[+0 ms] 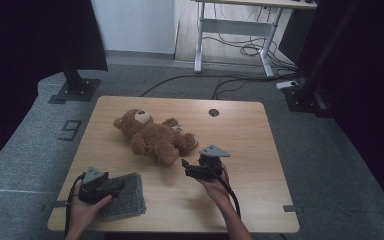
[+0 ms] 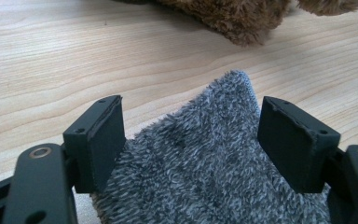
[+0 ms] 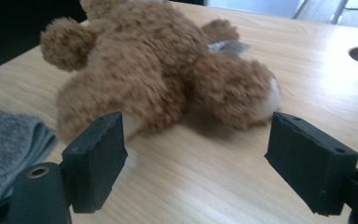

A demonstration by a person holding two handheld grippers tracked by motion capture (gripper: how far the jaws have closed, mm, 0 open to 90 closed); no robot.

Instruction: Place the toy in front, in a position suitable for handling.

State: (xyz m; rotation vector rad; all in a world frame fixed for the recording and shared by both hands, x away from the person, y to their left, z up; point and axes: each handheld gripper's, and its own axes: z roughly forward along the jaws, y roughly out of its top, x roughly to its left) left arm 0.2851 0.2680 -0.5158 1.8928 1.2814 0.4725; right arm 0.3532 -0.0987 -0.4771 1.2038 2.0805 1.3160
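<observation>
Nothing gripped yet: teddy bear (image 1: 155, 136) lying mid-surface at twelve o'clock, grey towel (image 1: 127, 196) at eight o'clock under spread left gripper (image 2: 191, 140), right gripper (image 3: 193, 161) spread, empty, aimed at bear's legs; grasp apparently remaining.

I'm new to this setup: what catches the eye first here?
A brown teddy bear lies on its back in the middle of the wooden table. At the near left corner a grey fluffy cloth lies under the open left gripper, while the open right gripper points at the bear.
</observation>
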